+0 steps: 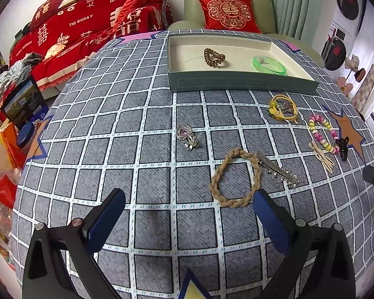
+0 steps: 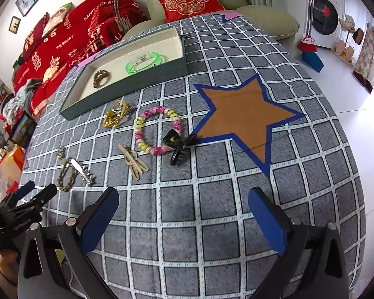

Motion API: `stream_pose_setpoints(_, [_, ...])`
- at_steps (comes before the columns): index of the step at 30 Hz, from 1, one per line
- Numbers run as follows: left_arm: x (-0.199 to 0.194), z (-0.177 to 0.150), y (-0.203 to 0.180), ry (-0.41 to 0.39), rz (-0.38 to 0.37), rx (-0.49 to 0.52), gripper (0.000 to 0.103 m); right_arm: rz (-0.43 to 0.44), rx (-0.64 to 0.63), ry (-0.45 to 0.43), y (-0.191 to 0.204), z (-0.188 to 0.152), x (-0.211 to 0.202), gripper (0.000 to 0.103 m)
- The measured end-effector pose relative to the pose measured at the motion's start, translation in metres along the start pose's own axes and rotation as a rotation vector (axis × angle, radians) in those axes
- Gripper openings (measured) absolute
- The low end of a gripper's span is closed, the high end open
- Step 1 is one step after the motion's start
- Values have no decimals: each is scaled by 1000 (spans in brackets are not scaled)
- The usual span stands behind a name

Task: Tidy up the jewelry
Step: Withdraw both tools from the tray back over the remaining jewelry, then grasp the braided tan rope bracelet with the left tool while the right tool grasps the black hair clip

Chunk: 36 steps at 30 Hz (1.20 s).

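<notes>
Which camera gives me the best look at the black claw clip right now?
Right wrist: the black claw clip sits near centre, whole, touching the beaded bracelet. Left wrist shows it small and distorted at the right edge.

Green bangle and brown coil tie inside tray; beaded bracelet outside.

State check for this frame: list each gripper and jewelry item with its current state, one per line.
Left gripper: open, empty.
Right gripper: open, empty.
Tray: holds two items.
Brown coil hair tie: in tray.
Green bangle: in tray.
Braided tan band: on cloth, touching the silver clip.
Silver clip: on cloth.
Beaded bracelet: on cloth.
Black claw clip: on cloth, closed.
</notes>
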State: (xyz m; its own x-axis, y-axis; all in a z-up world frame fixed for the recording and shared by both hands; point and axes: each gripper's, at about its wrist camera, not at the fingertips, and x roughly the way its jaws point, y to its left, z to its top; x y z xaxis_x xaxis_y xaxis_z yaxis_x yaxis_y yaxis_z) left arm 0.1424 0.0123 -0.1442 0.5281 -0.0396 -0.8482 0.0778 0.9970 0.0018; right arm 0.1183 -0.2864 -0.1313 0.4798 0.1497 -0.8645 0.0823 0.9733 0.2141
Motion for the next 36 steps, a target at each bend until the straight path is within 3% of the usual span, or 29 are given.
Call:
stream_pose_setpoints(7, [10,2,-1,17,0,-6,103,-36,-15,8,0,4,13,102])
stream_pose_setpoints(10, [15,4,-1,25,-1,-12,103,-50,-22,13,0,6,19,94])
stream_pose_setpoints(11, [17,4,-2,33,-5,-10,97,-52,-22,18,0,7,21,92])
stream_pose_setpoints(17, [23,7,-8,40,-8,2,93,-65,-53,22,8,15,33,89])
stream_pose_setpoints(19, [23,6,-11,38,-11,13,91,-81,-76,17,13,18,36,84])
stream_pose_setpoints(21, [21,6,-15,34,-28,24,82,-96,-101,14,19,22,39,77])
stream_pose_setpoints(24, [19,6,-20,31,-25,45,80,-114,-133,11,26,26,43,72])
stream_pose_setpoints(28, [15,6,-26,32,-51,63,63,-131,-157,8,31,29,46,64])
stream_pose_setpoints(30, [13,5,-30,28,-68,83,44,-135,-167,5,33,29,46,54])
stream_pose_setpoints(31, [12,5,-33,27,-70,96,40,-139,-172,2,33,28,45,50])
stream_pose_setpoints(33, [11,5,-37,27,-82,114,17,-145,-169,-6,33,27,43,25])
stream_pose_setpoints(36, [9,2,-39,29,-112,122,17,-120,-127,-6,24,27,39,12])
